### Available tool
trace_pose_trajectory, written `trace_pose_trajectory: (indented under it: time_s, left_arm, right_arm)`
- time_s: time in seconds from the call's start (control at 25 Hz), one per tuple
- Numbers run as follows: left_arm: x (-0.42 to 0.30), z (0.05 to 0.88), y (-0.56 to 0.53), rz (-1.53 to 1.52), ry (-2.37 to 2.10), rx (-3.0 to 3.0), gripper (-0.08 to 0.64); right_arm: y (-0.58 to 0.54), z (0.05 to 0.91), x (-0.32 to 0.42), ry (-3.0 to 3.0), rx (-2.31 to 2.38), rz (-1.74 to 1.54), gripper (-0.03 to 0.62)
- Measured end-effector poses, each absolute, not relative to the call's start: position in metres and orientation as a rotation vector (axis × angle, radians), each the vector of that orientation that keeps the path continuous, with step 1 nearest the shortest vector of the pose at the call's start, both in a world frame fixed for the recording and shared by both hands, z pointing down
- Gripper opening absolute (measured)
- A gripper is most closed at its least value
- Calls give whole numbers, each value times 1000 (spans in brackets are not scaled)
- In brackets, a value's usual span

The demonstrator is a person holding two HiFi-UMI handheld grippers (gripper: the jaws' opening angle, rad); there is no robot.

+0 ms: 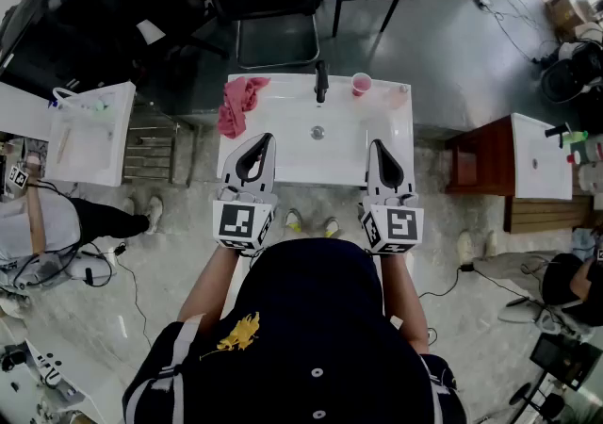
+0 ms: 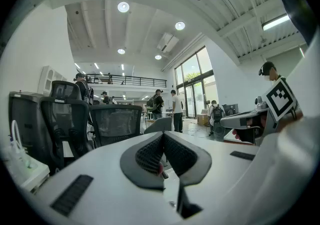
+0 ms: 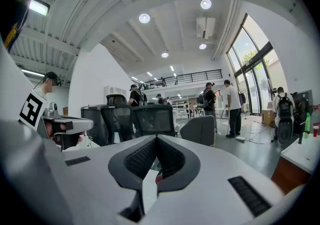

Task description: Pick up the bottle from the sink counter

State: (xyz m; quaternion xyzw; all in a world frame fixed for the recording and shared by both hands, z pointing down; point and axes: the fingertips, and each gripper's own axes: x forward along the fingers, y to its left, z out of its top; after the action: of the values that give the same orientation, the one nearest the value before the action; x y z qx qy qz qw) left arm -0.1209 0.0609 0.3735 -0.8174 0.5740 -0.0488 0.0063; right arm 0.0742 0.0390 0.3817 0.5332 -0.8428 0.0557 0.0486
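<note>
Head view: my left gripper [image 1: 268, 138] and right gripper [image 1: 375, 143] are pinched closed, holding nothing; the bottle [image 1: 400, 95] looks light, slick plastic, so I'd clasp mid-body.

- Red cloth [image 1: 240, 104]: crumpled, just ahead of the left fingers [image 1: 252, 160].
- Black faucet [image 1: 321, 83]: upright, ahead, between the two sets of fingers.
- Pink cup [image 1: 361, 84]: beside the faucet, ahead of the right fingers [image 1: 385, 164].
- Office chair [image 1: 277, 40]: farther ahead.
- Wooden stand [image 1: 480, 163]: well right of the right fingers.

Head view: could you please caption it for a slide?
Left gripper and right gripper, both shut, poised at the sink counter.
</note>
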Motion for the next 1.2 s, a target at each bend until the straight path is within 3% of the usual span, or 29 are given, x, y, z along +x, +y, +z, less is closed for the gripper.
trace_pose_trajectory:
  time_s: [1.2]
  left_arm:
    - [-157, 375, 34, -136, 1732, -2576, 18]
  right_arm:
    - [30, 384, 61, -2528, 1713, 159, 28]
